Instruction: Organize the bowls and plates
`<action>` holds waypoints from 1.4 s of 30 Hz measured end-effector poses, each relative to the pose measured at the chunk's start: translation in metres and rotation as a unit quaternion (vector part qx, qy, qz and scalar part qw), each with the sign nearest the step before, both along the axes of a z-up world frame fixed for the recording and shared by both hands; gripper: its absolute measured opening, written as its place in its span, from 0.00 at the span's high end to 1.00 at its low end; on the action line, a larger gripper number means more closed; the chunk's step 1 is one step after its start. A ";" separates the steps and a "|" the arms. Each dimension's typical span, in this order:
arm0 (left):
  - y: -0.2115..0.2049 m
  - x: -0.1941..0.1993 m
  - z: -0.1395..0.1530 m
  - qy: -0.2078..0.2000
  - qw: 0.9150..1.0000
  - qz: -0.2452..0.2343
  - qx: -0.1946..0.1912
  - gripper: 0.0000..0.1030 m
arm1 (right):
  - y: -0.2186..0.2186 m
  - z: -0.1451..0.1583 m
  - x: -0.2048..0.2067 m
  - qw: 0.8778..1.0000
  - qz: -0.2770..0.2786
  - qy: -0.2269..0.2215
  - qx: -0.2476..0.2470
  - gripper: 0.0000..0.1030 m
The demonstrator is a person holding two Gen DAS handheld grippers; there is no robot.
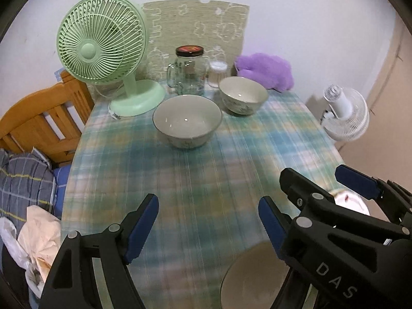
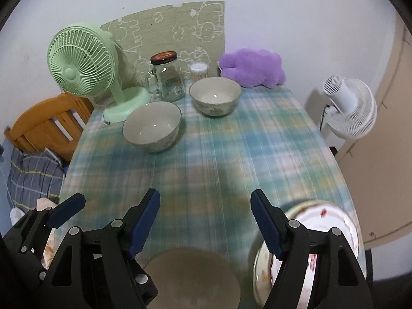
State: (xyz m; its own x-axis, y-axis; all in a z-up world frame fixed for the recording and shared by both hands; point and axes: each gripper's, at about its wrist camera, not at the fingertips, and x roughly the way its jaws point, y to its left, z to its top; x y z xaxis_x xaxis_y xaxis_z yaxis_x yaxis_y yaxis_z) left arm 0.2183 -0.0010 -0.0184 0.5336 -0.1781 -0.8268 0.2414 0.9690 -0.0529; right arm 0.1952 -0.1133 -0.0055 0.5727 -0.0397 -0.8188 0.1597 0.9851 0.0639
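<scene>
Two grey-green bowls stand upright on the plaid tablecloth: a near bowl (image 1: 187,122) (image 2: 152,126) and a far bowl (image 1: 243,94) (image 2: 215,99). A beige plate (image 1: 253,275) (image 2: 191,278) lies at the near edge under the grippers. A white flowered plate (image 2: 324,234) (image 1: 351,203) lies at the near right. My left gripper (image 1: 208,228) is open and empty above the table; it shows at the lower left of the right wrist view (image 2: 103,213). My right gripper (image 2: 205,225) is open and empty, and shows at the right of the left wrist view (image 1: 312,180).
A green desk fan (image 1: 103,51) (image 2: 85,67), a lidded glass jar (image 1: 189,70) (image 2: 167,77), a small clear container (image 1: 217,73) and a purple plush (image 1: 265,70) (image 2: 253,68) stand along the back. A wooden chair (image 1: 43,121) is left, a white fan (image 2: 347,108) right.
</scene>
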 end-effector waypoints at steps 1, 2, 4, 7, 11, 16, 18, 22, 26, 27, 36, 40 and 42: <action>-0.001 0.003 0.000 -0.002 1.000 0.004 0.000 0.22 | -0.001 0.000 0.006 1.000 0.001 0.001 -0.002 0.26; -0.002 0.009 0.001 -0.006 1.000 0.009 0.000 0.22 | -0.003 0.000 0.013 1.000 0.004 0.001 -0.001 0.26; -0.005 0.020 0.003 -0.019 1.000 0.024 0.004 0.21 | -0.006 0.001 0.025 1.000 0.014 -0.007 0.001 0.26; -0.009 0.037 0.000 -0.022 0.998 0.050 0.013 0.21 | -0.008 0.001 0.047 0.999 0.032 -0.013 -0.006 0.26; -0.012 0.062 -0.005 -0.028 0.996 0.084 0.020 0.22 | -0.013 -0.002 0.078 0.998 0.057 -0.018 0.004 0.26; -0.010 0.091 -0.012 -0.031 0.993 0.116 0.024 0.22 | -0.014 -0.010 0.114 0.996 0.086 -0.026 0.008 0.26; -0.010 0.101 -0.015 -0.027 0.992 0.124 0.027 0.25 | -0.013 -0.014 0.127 0.995 0.093 -0.024 0.015 0.26; -0.009 0.122 -0.023 -0.027 0.989 0.139 0.040 0.30 | -0.011 -0.023 0.152 0.994 0.099 -0.022 0.028 0.26; -0.006 0.141 -0.032 -0.038 0.987 0.150 0.047 0.32 | -0.008 -0.032 0.173 0.994 0.100 -0.026 0.029 0.26; -0.004 0.146 -0.036 -0.037 0.986 0.154 0.046 0.32 | -0.007 -0.035 0.178 0.994 0.100 -0.029 0.028 0.26; 0.008 0.177 -0.069 -0.011 0.985 0.169 0.040 0.53 | 0.006 -0.067 0.216 0.993 0.108 -0.006 0.041 0.39; 0.015 0.186 -0.081 0.001 0.985 0.172 0.025 0.56 | 0.010 -0.078 0.226 0.993 0.108 -0.004 0.046 0.45; 0.017 0.189 -0.087 0.006 0.985 0.171 0.025 0.60 | 0.012 -0.084 0.231 0.993 0.108 -0.001 0.049 0.47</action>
State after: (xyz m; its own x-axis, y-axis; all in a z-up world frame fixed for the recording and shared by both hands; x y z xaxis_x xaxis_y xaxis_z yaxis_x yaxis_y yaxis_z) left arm 0.4076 0.0159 -0.1053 0.5457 0.0522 -0.8363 -0.0998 0.9950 -0.0031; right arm 0.4259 -0.1014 -0.0899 0.5602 0.1650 -0.8118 -0.0558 0.9853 0.1618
